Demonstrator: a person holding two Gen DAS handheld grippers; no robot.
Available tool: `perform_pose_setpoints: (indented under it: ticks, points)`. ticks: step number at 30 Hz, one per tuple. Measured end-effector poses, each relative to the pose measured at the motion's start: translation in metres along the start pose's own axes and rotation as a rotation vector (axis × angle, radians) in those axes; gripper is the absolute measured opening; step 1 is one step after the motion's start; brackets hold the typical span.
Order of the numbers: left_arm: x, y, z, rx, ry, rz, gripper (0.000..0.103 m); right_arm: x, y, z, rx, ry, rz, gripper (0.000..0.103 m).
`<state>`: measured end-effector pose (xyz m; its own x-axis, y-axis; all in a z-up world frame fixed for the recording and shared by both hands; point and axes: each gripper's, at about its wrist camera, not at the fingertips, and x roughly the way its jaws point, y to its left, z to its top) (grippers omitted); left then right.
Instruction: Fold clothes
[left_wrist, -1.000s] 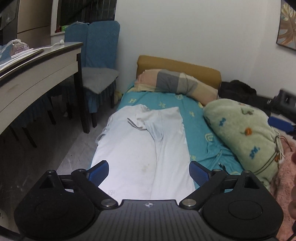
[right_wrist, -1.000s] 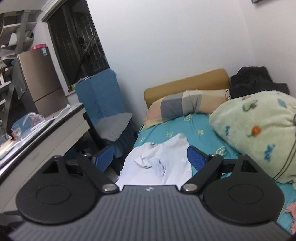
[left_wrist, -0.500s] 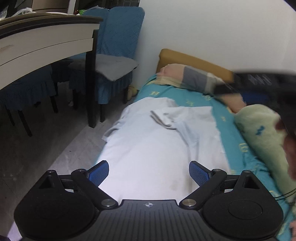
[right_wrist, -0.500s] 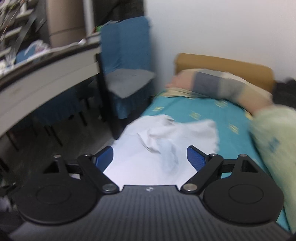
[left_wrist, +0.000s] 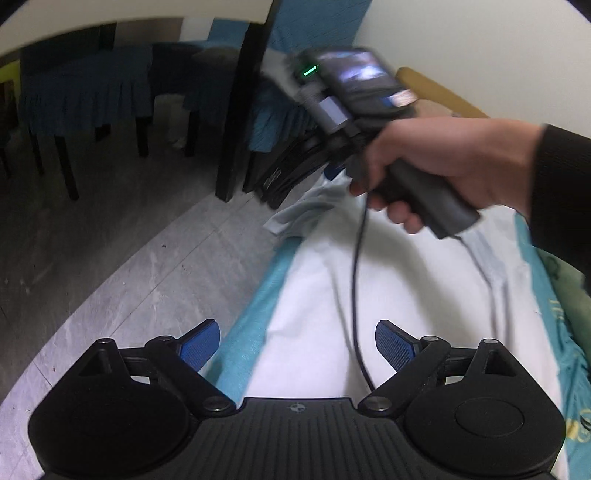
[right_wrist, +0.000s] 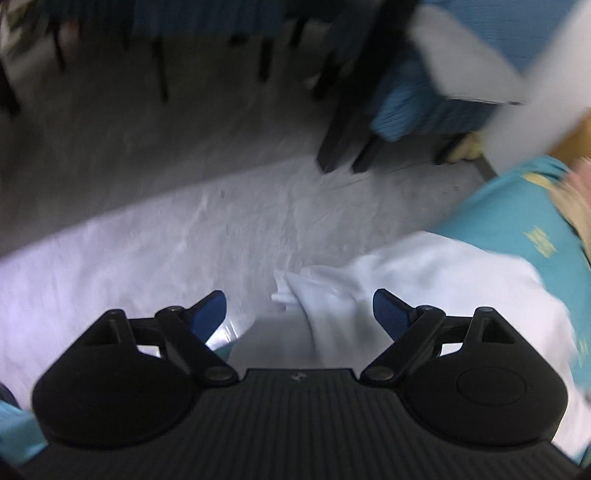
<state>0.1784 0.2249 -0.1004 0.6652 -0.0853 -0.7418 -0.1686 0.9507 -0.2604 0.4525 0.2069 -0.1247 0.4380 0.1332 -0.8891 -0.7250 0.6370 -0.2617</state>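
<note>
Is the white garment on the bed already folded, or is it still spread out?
Still spread out: the white garment lies mostly flat along the bed, one sleeve hanging over its edge.

Left gripper (left_wrist: 297, 345) and right gripper (right_wrist: 299, 314) — matt black ribbed housings, two round discs each, silver pivot screws, blue textured finger pads (left_wrist: 393, 345). Right unit carries a grey handle (left_wrist: 428, 195), a green indicator light (left_wrist: 309, 70), a lit screen and a thin black cable (left_wrist: 355, 288). Person's hand (left_wrist: 443, 162) — black ribbed sleeve (left_wrist: 561, 192) at the wrist.

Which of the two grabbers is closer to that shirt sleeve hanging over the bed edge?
Right. The right gripper hovers open directly above the sleeve; the left gripper sits further back, near the shirt's lower part.
</note>
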Motion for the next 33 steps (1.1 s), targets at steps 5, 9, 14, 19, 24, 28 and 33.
perform_pose_setpoints:
  ticks: [5, 9, 14, 19, 24, 28, 33]
  points:
    - [0.03, 0.017, -0.003, -0.061, 0.047, -0.029, 0.093, 0.081, 0.025, 0.033, -0.159, 0.124, -0.027, 0.074]
    - [0.04, 0.023, -0.004, -0.089, 0.081, -0.032, 0.093, 0.112, 0.028, 0.032, -0.201, 0.226, -0.072, 0.033]
    - [0.036, 0.035, -0.005, -0.171, 0.066, -0.055, 0.093, 0.08, 0.02, 0.034, -0.148, 0.087, -0.138, 0.009]
    - [0.017, 0.036, 0.001, -0.237, -0.021, -0.167, 0.093, -0.028, -0.021, 0.028, 0.025, -0.167, -0.206, 0.009]
    - [-0.008, 0.029, 0.003, -0.247, -0.09, -0.261, 0.092, -0.135, -0.101, -0.036, 0.37, -0.43, -0.267, 0.009]
    - [-0.023, 0.011, -0.004, -0.2, -0.112, -0.334, 0.093, -0.137, -0.141, -0.136, 0.66, -0.549, -0.296, 0.009]
    - [-0.014, -0.018, -0.018, -0.111, -0.073, -0.387, 0.093, -0.124, -0.184, -0.26, 1.0, -0.65, -0.319, 0.011]
